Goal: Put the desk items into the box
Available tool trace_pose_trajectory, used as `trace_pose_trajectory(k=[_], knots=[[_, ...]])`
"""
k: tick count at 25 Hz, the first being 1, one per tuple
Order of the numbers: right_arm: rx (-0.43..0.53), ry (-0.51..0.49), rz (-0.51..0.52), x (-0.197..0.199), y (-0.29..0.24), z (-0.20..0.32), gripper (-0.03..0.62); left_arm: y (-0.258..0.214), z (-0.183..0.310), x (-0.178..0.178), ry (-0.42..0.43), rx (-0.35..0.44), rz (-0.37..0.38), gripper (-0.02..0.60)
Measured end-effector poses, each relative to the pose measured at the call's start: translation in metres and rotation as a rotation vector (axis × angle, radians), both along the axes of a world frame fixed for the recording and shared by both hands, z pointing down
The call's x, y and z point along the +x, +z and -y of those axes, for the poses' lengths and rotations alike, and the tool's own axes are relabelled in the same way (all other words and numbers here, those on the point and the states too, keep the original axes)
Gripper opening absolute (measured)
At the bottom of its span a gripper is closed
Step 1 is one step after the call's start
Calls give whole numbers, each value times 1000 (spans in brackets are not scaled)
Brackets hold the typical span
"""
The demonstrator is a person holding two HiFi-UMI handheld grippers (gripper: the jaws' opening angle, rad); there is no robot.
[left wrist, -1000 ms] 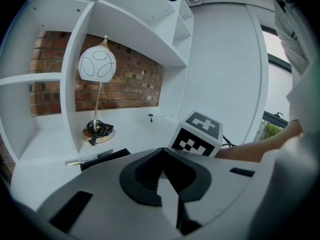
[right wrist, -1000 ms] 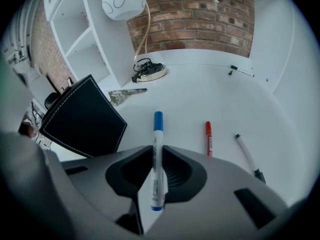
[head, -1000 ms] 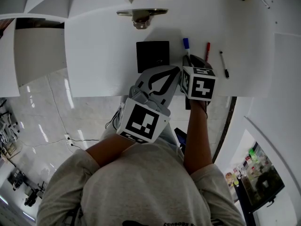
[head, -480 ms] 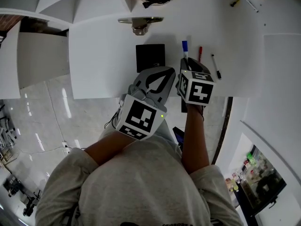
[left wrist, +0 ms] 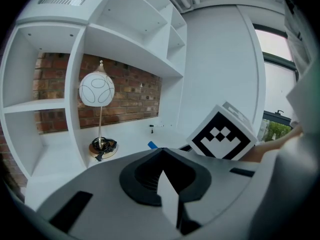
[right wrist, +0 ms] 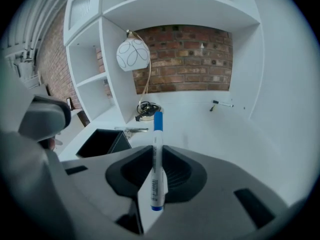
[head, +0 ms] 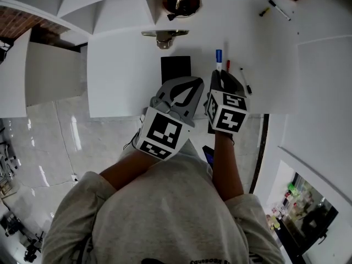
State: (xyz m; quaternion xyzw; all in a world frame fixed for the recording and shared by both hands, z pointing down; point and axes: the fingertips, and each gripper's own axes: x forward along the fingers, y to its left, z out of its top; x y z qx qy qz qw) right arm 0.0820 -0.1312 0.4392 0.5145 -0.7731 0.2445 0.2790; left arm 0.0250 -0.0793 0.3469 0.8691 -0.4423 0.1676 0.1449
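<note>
A blue-capped white marker (right wrist: pixel 158 134) sticks up between the jaws of my right gripper (right wrist: pixel 156 160), which is shut on it and holds it above the white desk (head: pixel 126 70). In the head view the marker (head: pixel 219 58) points away from me, just right of the open black box (head: pixel 176 69). A red pen (head: pixel 227 66) and a black pen (head: pixel 245 82) lie on the desk beside it. My left gripper (head: pixel 188 83) hovers at the box's near edge with its jaws together and nothing between them.
A lamp stands at the back of the desk, with a white globe (left wrist: pixel 96 89) and a brass base (head: pixel 180 1). A metal clip-like item (head: pixel 164 35) lies behind the box. Another pen (head: pixel 278 9) lies far right. White shelves (right wrist: pixel 150 4) rise behind.
Both grippers have risen from the desk. The right one has lifted the blue marker and tipped further downward.
</note>
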Motion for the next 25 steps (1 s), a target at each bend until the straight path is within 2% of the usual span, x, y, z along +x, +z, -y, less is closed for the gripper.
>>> trace_pose_trajectory(k=[13, 25], knots=[[244, 20, 34, -2, -58, -3, 74, -25, -8, -12, -39, 56, 10, 6], [452, -27, 114, -33, -91, -11, 74, -30, -19, -39, -72, 87, -4, 5]])
